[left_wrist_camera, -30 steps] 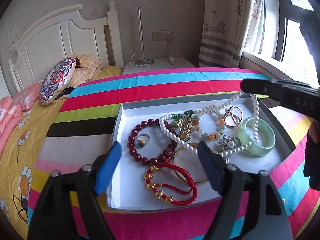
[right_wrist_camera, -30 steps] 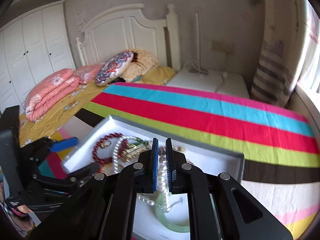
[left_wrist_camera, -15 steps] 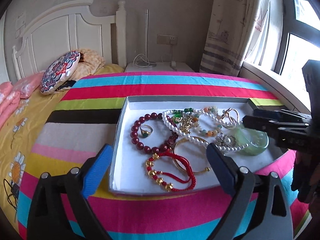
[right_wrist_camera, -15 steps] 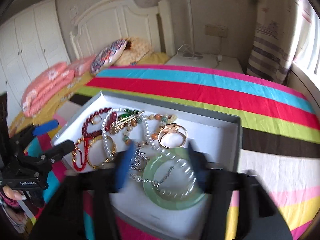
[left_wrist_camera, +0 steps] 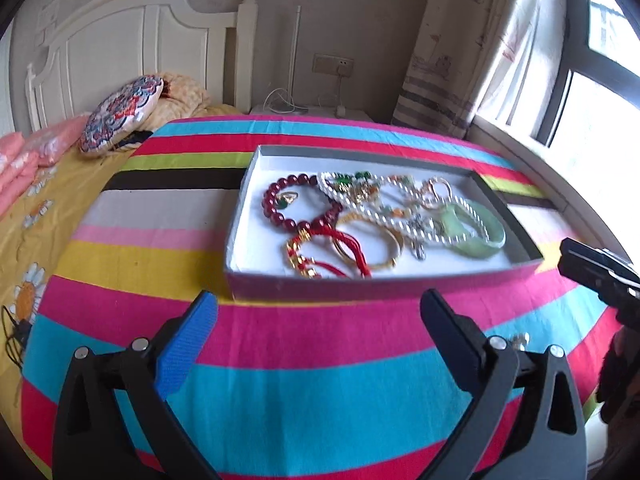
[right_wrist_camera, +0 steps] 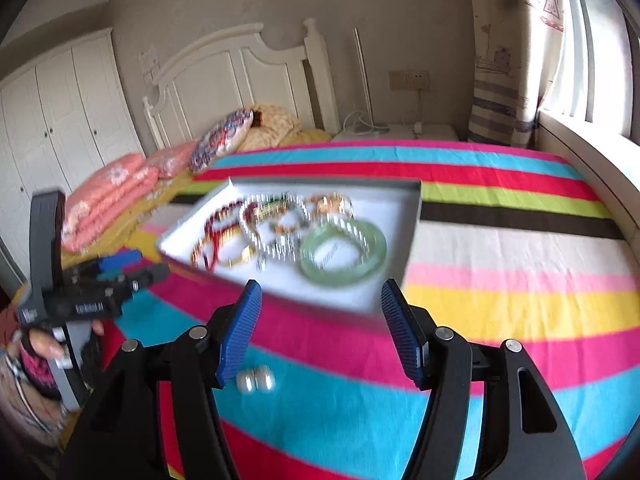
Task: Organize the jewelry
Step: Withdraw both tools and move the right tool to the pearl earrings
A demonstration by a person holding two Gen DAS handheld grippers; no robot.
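A shallow grey box (left_wrist_camera: 384, 280) (right_wrist_camera: 412, 216) on the striped cloth holds the jewelry: a white pearl necklace (left_wrist_camera: 400, 222) (right_wrist_camera: 256, 236), a green jade bangle (left_wrist_camera: 480, 232) (right_wrist_camera: 344, 254), a dark red bead bracelet (left_wrist_camera: 276, 204), a red cord bracelet with gold beads (left_wrist_camera: 340, 256), a gold bangle (left_wrist_camera: 384, 248) and small pieces. My left gripper (left_wrist_camera: 318, 336) is open and empty, short of the box's near wall. My right gripper (right_wrist_camera: 320, 328) is open and empty, near the box's front corner. A small pair of pearl pieces (right_wrist_camera: 256, 380) lies on the cloth by my right gripper; it also shows in the left wrist view (left_wrist_camera: 520, 339).
The box lies on a bed with a striped cover (left_wrist_camera: 320, 392). Pillows (left_wrist_camera: 120, 114) and a white headboard (left_wrist_camera: 132, 44) are at the far left. A nightstand (left_wrist_camera: 312, 112), a curtain (left_wrist_camera: 472, 48) and a window (left_wrist_camera: 600, 80) stand beyond.
My right gripper opened, let go of the pearl necklace into the box and drew back. My left gripper also pulled back from over the box to in front of it.
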